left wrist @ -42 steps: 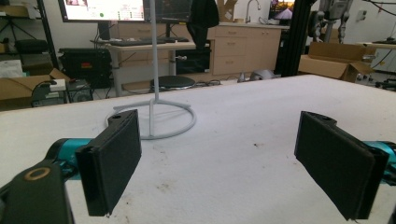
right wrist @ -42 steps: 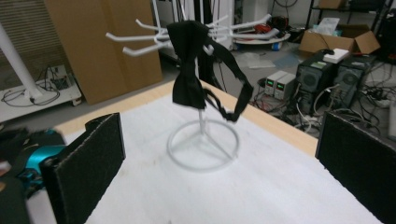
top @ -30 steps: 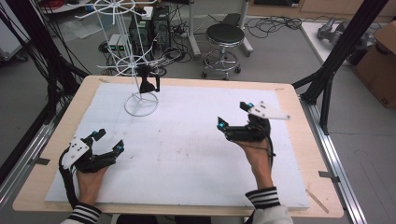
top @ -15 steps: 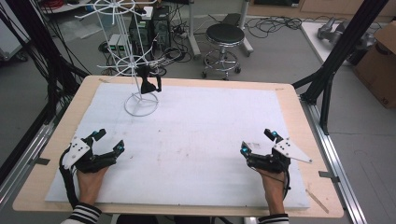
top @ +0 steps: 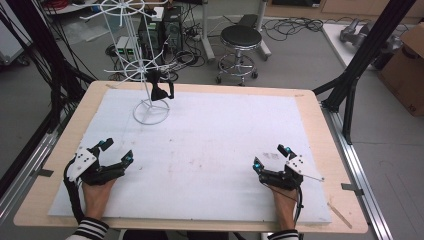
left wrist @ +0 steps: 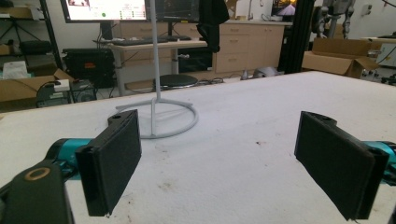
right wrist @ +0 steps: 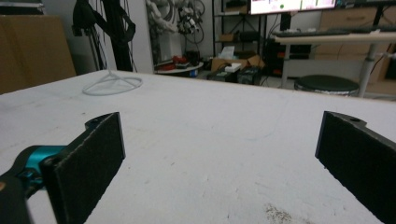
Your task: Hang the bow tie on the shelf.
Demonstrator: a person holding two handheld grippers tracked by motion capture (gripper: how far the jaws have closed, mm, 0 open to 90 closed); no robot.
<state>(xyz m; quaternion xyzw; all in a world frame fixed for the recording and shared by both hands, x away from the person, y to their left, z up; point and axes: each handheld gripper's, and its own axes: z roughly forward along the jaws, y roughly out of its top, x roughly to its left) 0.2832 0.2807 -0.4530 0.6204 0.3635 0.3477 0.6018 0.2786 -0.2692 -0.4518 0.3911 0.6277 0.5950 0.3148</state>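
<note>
Both grippers rest low on the white mat (top: 215,150) near its front edge, the left gripper (top: 116,152) and right gripper (top: 271,156) each with jaws spread wide and empty, while the wire stand (top: 150,107) holding a black item (top: 159,89) sits at the far left.

- Beyond your table (top: 320,107), a black round stool (top: 241,37) stands on grey floor (top: 300,60).
- Cables (top: 295,22) trail nearby.
- A cardboard box (top: 407,67) sits at your right.
</note>
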